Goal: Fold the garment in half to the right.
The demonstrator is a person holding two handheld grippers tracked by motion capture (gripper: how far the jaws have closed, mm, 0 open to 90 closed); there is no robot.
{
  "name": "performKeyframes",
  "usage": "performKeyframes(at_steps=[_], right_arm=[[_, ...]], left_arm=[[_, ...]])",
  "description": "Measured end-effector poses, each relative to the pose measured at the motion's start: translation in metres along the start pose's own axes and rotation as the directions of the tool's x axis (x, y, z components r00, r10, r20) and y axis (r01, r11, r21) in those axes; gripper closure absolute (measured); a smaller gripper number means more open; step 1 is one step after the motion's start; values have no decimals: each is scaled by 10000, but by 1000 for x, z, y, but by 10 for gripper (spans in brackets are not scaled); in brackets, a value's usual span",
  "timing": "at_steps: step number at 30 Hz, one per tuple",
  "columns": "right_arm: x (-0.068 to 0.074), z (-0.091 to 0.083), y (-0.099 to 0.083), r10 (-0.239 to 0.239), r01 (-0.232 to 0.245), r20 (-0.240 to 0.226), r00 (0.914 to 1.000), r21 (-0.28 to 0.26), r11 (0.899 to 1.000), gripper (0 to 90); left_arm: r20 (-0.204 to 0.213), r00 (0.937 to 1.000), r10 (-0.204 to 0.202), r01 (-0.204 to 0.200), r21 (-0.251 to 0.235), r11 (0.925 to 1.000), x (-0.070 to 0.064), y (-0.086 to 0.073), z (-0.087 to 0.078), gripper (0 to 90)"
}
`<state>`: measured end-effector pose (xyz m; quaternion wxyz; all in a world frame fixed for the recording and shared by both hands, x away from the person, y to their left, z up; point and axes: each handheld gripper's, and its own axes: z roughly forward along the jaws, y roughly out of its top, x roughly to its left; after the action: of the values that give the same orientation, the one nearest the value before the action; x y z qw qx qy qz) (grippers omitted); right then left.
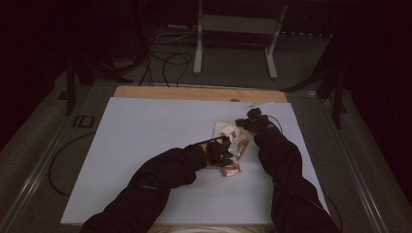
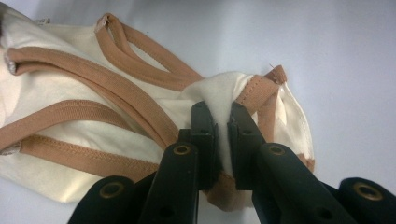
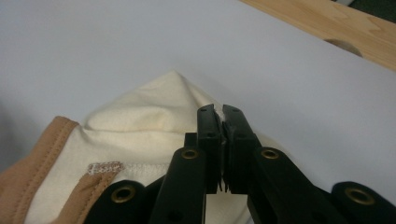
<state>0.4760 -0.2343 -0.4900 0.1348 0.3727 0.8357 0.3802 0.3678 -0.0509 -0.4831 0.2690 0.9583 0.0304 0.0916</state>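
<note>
High view, both claws pinching garment [image 1: 232,145]

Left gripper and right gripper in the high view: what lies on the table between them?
Between the left gripper and the right gripper lies the cream cloth bag with tan straps; both grip it.

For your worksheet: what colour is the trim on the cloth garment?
Tan-brown trim on cream cloth garment, clearest in the left gripper view.

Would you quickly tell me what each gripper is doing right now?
Left gripper: closed, pinching a fold of the cream garment.
Right gripper: closed on the garment's cream fabric edge.
</note>
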Motion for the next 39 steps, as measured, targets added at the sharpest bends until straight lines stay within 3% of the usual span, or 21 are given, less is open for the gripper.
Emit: performKeyframes(at_steps=[19, 26, 33, 34, 36, 37, 38, 39], right_arm=[[-9, 17, -16, 524, -527, 92, 9986, 337, 9980, 869], [-9, 20, -18, 398, -405, 123, 9991, 625, 9972, 865], [-9, 21, -17, 635, -637, 58, 9980, 539, 9965, 815], [-9, 20, -16, 714, -712, -22, 9974, 519, 9961, 741], [-10, 19, -15, 709, -702, -110, 9974, 532, 9961, 717], [-9, 18, -14, 684, -673, -165, 9975, 586, 9960, 698], [-9, 14, -11, 625, -610, -250, 9977, 563, 9965, 624], [-9, 14, -11, 625, -610, -250, 9977, 563, 9965, 624]], left_arm=[[119, 9993, -342, 343, -40, 9994, -1, 5, 14, 813], [344, 9983, -473, 474, -5, 9989, -3, 4, 16, 792], [495, 9981, -371, 379, -157, 9992, -4, 3, 11, 660], [440, 9983, -385, 396, -252, 9989, -4, 3, 7, 645], [478, 9981, -384, 401, -365, 9985, -4, 2, 4, 614], [534, 9978, -402, 430, -520, 9977, -4, 2, 0, 577], [445, 9980, -448, 480, -733, 9962, -3, 1, -6, 508], [445, 9980, -448, 480, -733, 9962, -3, 1, -6, 473]])
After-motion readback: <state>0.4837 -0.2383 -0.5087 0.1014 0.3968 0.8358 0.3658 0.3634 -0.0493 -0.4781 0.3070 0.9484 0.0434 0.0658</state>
